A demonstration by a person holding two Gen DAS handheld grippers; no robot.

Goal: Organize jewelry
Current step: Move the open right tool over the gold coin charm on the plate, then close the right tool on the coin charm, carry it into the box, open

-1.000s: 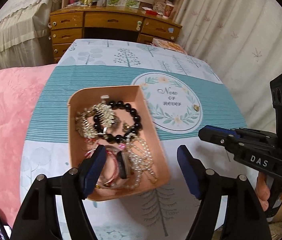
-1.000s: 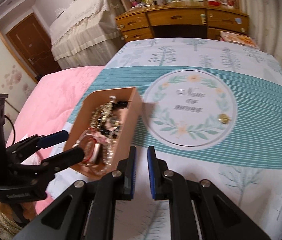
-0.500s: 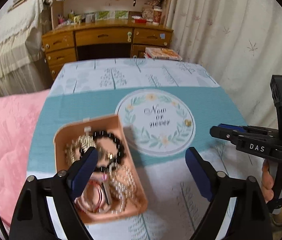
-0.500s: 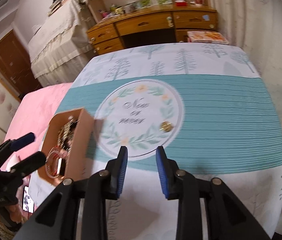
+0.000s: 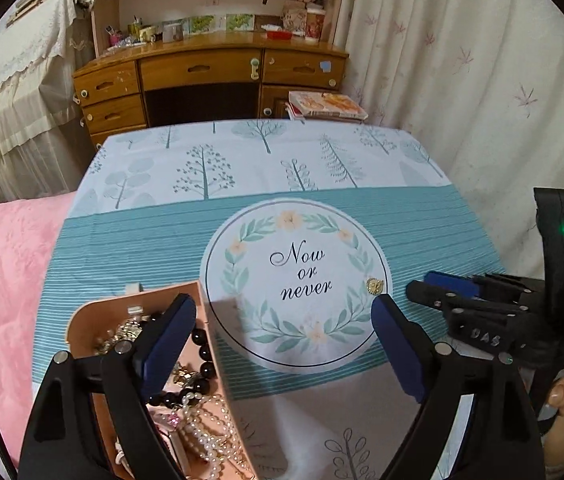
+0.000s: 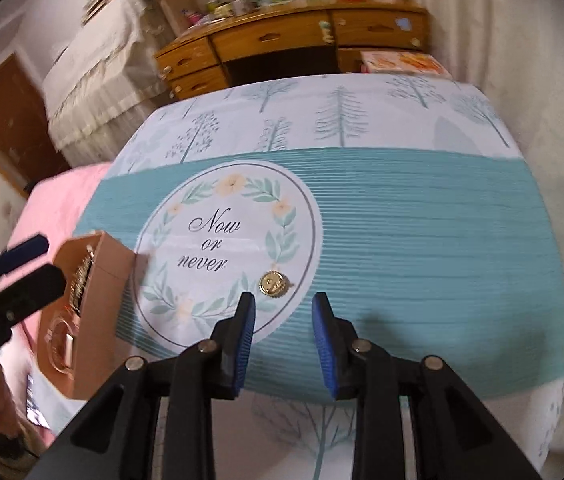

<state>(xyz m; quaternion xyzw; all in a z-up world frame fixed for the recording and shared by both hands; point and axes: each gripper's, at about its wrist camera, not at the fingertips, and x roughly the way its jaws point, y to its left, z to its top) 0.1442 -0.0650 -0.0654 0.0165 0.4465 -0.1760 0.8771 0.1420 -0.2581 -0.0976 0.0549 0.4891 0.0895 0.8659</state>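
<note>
Gold brooch (image 6: 274,282) on tablecloth (image 6: 422,240) – right gripper (image 6: 282,312) narrowly parted, empty; left gripper (image 5: 282,320) wide, empty, beside pink jewelry box (image 5: 206,320)

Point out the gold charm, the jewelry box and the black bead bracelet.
gold charm (image 6: 272,283), right wrist view, centre of its round face.
jewelry box (image 6: 102,312), right wrist view, its outer side wall.
black bead bracelet (image 5: 203,352), left wrist view, one bead.

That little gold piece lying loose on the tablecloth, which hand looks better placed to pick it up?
Right. The right gripper points almost straight at the gold piece, jaws open and empty. The left gripper hovers nearer the jewelry box, the piece off to its side.
</note>
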